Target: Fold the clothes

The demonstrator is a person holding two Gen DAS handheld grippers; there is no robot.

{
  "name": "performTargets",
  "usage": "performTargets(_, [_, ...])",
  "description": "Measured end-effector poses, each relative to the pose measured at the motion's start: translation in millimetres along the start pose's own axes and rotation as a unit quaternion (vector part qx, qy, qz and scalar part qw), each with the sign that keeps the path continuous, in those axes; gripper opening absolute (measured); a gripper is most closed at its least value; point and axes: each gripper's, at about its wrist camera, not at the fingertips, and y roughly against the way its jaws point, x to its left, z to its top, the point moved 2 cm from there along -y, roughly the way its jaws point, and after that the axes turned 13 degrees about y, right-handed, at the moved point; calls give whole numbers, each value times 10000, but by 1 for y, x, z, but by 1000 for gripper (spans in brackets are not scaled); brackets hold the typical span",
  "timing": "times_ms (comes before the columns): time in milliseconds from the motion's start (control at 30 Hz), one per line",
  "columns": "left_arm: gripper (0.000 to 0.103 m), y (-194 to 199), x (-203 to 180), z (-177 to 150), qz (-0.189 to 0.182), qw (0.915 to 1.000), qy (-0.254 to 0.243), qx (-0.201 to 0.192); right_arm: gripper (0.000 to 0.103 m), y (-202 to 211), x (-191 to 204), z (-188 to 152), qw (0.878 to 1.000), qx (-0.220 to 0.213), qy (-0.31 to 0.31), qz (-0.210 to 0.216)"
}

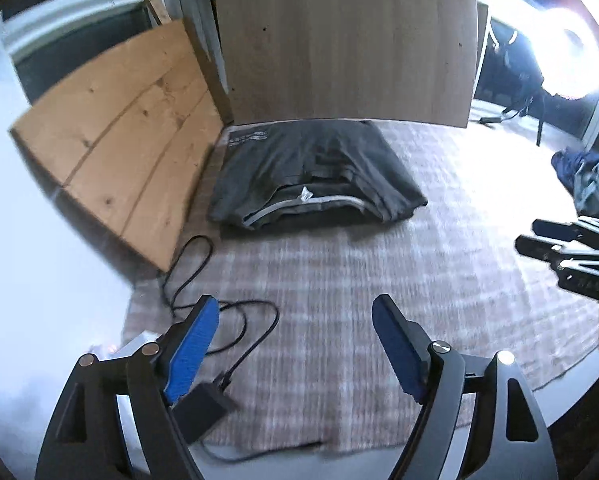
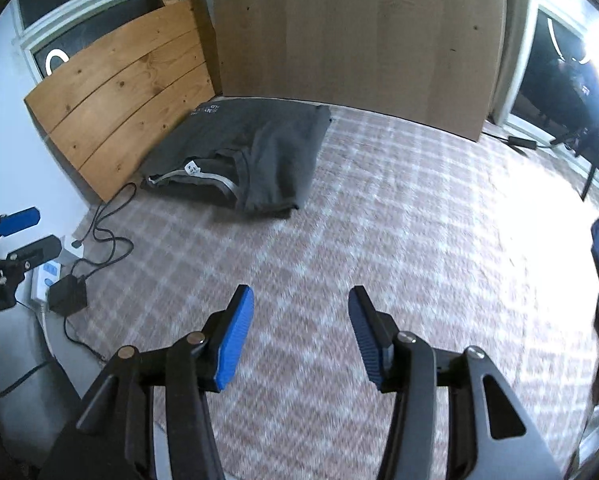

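Observation:
A dark grey folded garment (image 1: 315,176) lies on the checked rug (image 1: 339,300) against the brown panel at the back; it also shows in the right wrist view (image 2: 251,156), with a grey collar and a white tag facing me. My left gripper (image 1: 295,316) is open and empty, above the rug well short of the garment. My right gripper (image 2: 299,308) is open and empty, to the right of the garment and nearer me. A heap of dark blue and grey clothes (image 1: 587,180) lies at the far right edge.
A wooden plank board (image 1: 119,148) leans on the left wall. A tall brown panel (image 1: 347,40) stands behind the garment. Black cables and a charger block (image 2: 67,294) with a white power strip (image 2: 47,276) lie at the rug's left edge. A bright lamp (image 1: 571,56) glares at the right.

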Motion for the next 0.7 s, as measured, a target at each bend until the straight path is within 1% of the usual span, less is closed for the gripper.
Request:
performTargets(100, [78,15,-6,-10,54,9997,245,-41,49,12,-5,-11,9999,-99,-64,76])
performTargets(233, [78,38,-15,-21,295,9975,593,-230,49,32,-14,-22,9996,-248,79,121])
performTargets(400, [80,63,-39,-37,185,9941,1021,-302,50,65,-30,-42,9983,-451,361,64])
performTargets(567, [81,80,-65,-53,387,9913,1195,-385,51,92,-49,-68,9969,-570,538,65])
performTargets(633, [83,87,-76,-60,456,9895,1295,-443,51,98,-56,-78,9966,-610,557,69])
performTargets(700, [89,92,-84,-66,502,9879,1393,-458,51,105,-64,-88,9964,-654,537,95])
